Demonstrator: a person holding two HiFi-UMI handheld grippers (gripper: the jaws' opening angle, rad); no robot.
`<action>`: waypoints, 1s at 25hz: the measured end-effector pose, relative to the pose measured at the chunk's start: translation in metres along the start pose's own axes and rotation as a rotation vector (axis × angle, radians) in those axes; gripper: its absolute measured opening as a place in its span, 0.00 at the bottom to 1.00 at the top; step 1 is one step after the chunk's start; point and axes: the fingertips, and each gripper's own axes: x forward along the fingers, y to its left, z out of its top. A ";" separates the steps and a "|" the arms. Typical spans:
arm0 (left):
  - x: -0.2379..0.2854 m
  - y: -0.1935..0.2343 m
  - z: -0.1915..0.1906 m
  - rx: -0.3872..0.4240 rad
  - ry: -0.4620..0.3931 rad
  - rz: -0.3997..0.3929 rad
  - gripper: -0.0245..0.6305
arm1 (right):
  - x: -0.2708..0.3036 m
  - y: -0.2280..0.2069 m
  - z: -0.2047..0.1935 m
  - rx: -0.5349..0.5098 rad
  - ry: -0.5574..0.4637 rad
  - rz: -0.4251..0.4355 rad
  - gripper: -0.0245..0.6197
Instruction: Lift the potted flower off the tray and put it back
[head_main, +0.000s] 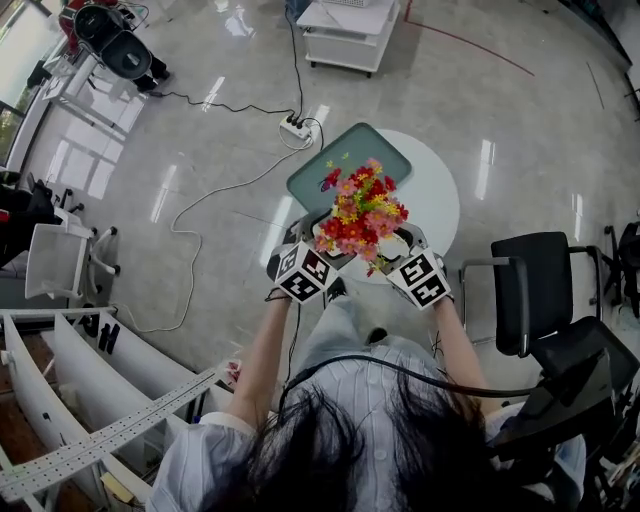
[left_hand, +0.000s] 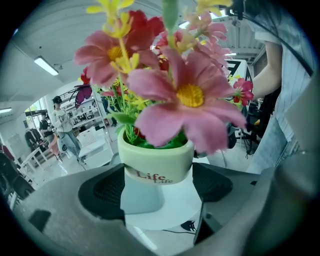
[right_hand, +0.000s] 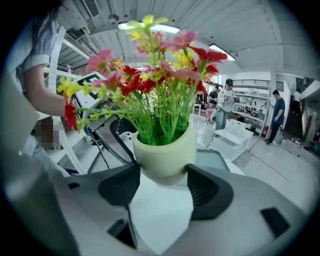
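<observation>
The potted flower (head_main: 362, 212) has pink, red and yellow blooms in a pale cream pot (left_hand: 156, 167) printed "Life". Both grippers hold it in the air, over the near side of the round white table (head_main: 437, 195). My left gripper (head_main: 325, 250) is shut on the pot, its pads pressing either side (left_hand: 156, 185). From the opposite side my right gripper (head_main: 398, 252) is shut on the same pot (right_hand: 165, 157), one pad on each flank. The green tray (head_main: 345, 160) lies on the table beyond the pot, with nothing on it, and shows behind the pot (right_hand: 216, 159) in the right gripper view.
A black chair (head_main: 540, 290) stands right of the table. A power strip (head_main: 295, 127) with a trailing cable lies on the floor past the tray. A white shelf unit (head_main: 350, 35) stands farther back, and white racks (head_main: 60, 370) are at my left.
</observation>
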 end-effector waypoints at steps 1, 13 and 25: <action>0.000 -0.009 0.003 -0.005 0.002 0.007 0.66 | -0.008 0.002 -0.005 -0.005 0.000 0.007 0.51; -0.013 -0.091 0.003 -0.084 0.014 0.075 0.66 | -0.061 0.042 -0.046 -0.055 -0.007 0.080 0.51; -0.029 -0.143 -0.002 -0.092 0.038 0.111 0.66 | -0.092 0.078 -0.072 -0.058 -0.026 0.112 0.51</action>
